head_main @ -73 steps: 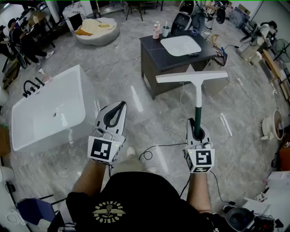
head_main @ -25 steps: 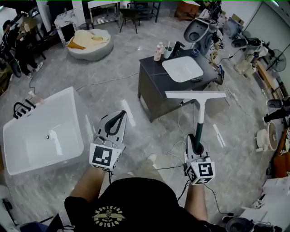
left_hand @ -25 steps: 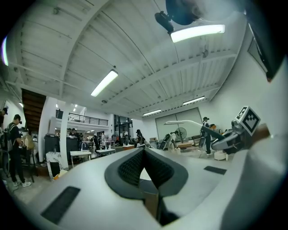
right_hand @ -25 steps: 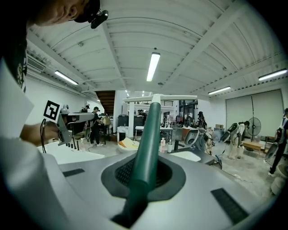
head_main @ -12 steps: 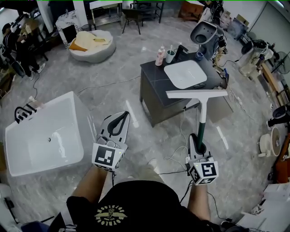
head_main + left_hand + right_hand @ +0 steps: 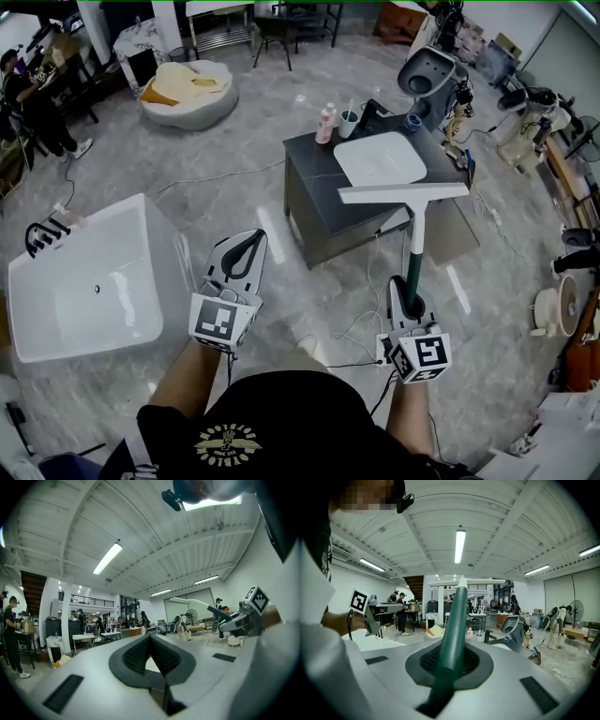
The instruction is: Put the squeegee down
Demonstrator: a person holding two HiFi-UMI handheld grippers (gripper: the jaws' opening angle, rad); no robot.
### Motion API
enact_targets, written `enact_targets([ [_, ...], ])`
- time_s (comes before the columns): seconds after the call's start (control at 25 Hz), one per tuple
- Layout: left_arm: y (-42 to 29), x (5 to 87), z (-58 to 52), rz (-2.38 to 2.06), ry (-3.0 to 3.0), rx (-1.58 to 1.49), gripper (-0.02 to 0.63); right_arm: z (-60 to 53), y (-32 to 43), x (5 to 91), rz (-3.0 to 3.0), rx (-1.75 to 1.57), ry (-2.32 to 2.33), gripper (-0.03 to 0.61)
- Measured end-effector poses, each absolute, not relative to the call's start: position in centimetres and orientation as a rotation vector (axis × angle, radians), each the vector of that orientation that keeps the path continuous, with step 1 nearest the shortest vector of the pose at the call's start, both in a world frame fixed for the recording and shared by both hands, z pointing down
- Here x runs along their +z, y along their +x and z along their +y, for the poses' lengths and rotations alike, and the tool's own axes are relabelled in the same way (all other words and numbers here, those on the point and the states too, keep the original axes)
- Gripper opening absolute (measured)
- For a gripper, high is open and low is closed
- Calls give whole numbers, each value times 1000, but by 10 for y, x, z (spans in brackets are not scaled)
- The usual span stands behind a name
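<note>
The squeegee (image 6: 413, 225) has a dark green handle and a long white blade (image 6: 403, 193). My right gripper (image 6: 410, 281) is shut on the lower end of the handle and holds it pointing forward, the blade crosswise at the far end. In the head view the blade overlaps the near edge of a dark vanity (image 6: 319, 202) with a white basin (image 6: 381, 157). The right gripper view has the handle (image 6: 456, 620) running out between the pads to the blade (image 6: 464, 581). My left gripper (image 6: 251, 237) is shut on nothing, beside the right one; in its own view its pads (image 6: 133, 654) meet at the tips.
A white bathtub (image 6: 56, 323) stands on the floor at left. On the vanity's far side are a pink bottle (image 6: 324, 123) and a cup (image 6: 349, 122). A grey toilet (image 6: 428, 70) stands behind it. Cables (image 6: 361, 323) lie on the floor ahead. A person (image 6: 28, 103) stands far left.
Both grippers and the squeegee have been carried forward together toward the vanity. The blade now overlaps its near edge. Neither grip has changed.
</note>
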State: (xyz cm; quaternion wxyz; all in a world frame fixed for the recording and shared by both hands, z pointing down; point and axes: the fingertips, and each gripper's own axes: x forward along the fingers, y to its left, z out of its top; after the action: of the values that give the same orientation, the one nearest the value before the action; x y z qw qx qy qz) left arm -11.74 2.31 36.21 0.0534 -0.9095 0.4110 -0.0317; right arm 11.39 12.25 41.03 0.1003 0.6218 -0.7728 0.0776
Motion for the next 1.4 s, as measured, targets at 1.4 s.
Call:
enact_targets([
  [1.4,-43,353,-12,1279,-2683,-140,23,54,180,427,-2416,285,1714,38],
])
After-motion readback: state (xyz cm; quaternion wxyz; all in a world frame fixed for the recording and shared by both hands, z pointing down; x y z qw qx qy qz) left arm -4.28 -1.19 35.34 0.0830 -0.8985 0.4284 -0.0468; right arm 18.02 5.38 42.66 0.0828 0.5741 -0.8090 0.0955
